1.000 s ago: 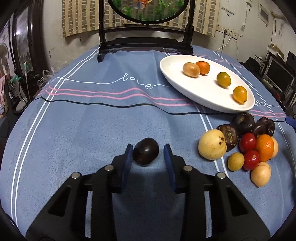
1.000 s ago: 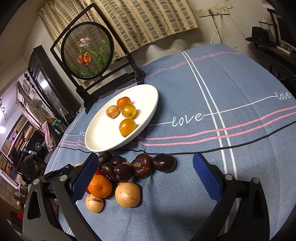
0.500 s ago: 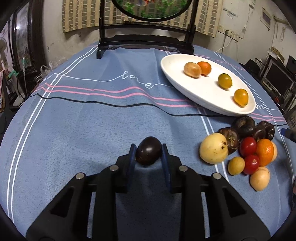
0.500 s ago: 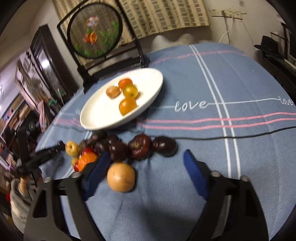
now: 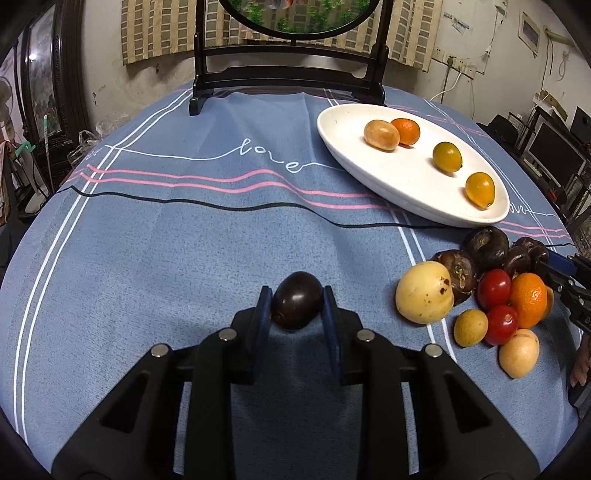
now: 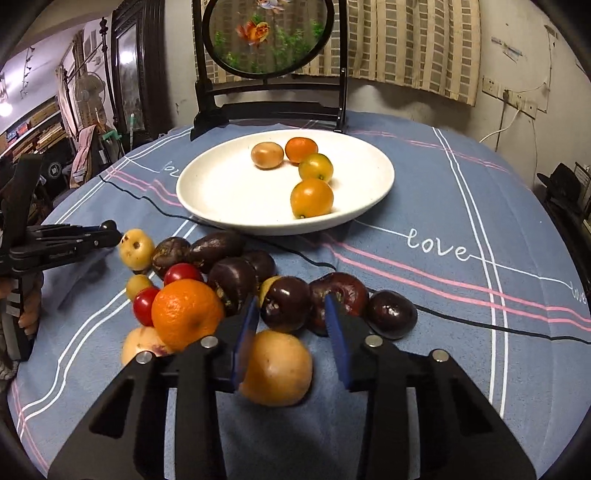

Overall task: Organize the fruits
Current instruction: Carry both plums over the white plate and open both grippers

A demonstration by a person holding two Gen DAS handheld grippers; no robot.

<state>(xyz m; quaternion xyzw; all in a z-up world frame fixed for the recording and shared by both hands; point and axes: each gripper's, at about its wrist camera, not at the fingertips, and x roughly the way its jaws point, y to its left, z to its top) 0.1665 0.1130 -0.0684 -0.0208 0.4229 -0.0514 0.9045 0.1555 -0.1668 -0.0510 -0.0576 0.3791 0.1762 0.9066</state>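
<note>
Between the left gripper's clamped pads sits a dark plum; the right gripper, jaws just narrowed, grips a dark fruit.

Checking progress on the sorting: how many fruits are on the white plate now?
4, all on the plate: a tan one and an orange touching at the back, a yellow-green one in the middle, a yellow-orange one nearest the pile.

The round screen is cut off by the top edge in the left wrist view. In the right wrist view, 1 small yellow fruit is mostly hidden behind a dark fruit, and the pale fruit is partly covered by the orange. The right gripper is cut off at the left view's edge.
</note>
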